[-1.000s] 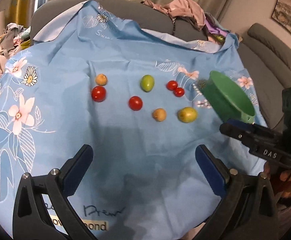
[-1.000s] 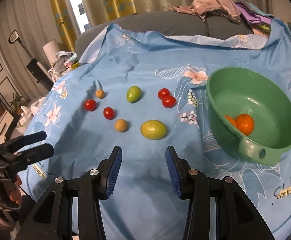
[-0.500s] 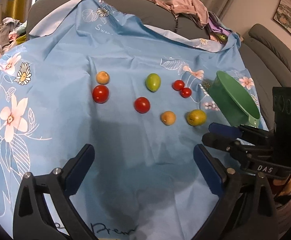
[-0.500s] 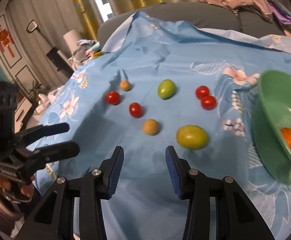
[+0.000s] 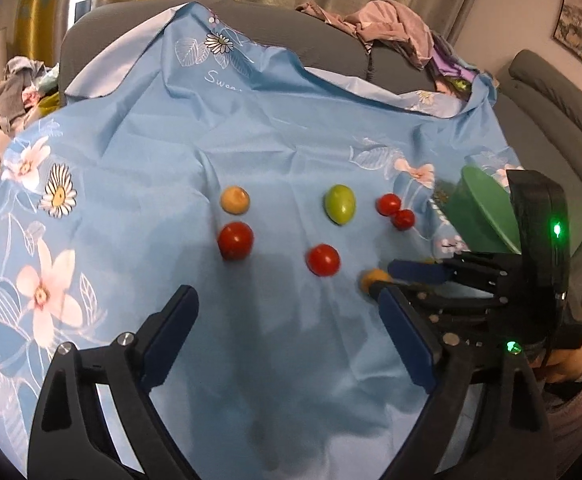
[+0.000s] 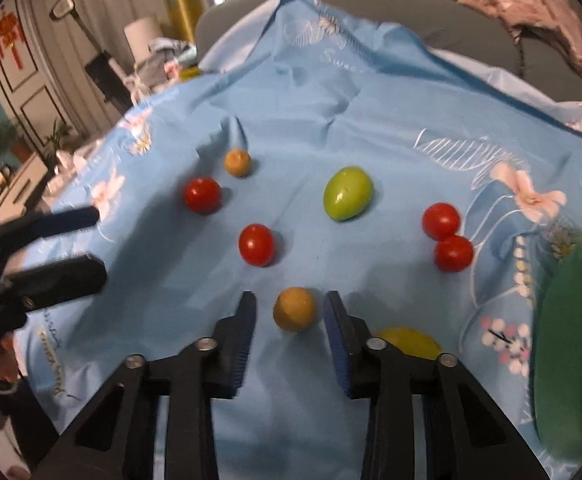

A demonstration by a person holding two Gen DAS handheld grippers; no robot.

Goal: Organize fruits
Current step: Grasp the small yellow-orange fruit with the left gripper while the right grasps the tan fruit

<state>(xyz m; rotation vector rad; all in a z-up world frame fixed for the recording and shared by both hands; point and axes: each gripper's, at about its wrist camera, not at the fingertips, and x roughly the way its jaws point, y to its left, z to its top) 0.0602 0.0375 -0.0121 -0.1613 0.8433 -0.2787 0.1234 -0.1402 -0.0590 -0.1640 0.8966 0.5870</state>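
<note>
Several small fruits lie on a blue floral cloth. My right gripper is open, its jaws on either side of a small orange fruit without touching it. A yellow-green fruit lies half hidden behind its right finger. Red tomatoes, a touching red pair, a green fruit and another orange fruit lie farther out. My left gripper is open and empty above the near cloth. It also shows at the left of the right wrist view.
A green bowl stands at the right edge of the cloth, also in the left wrist view. A grey sofa with piled clothes lies behind. The cloth drops off at its near and left edges.
My right gripper has moved forward and left, from in front of the yellow-green fruit to around the small orange fruit. My left gripper has moved slightly forward.
</note>
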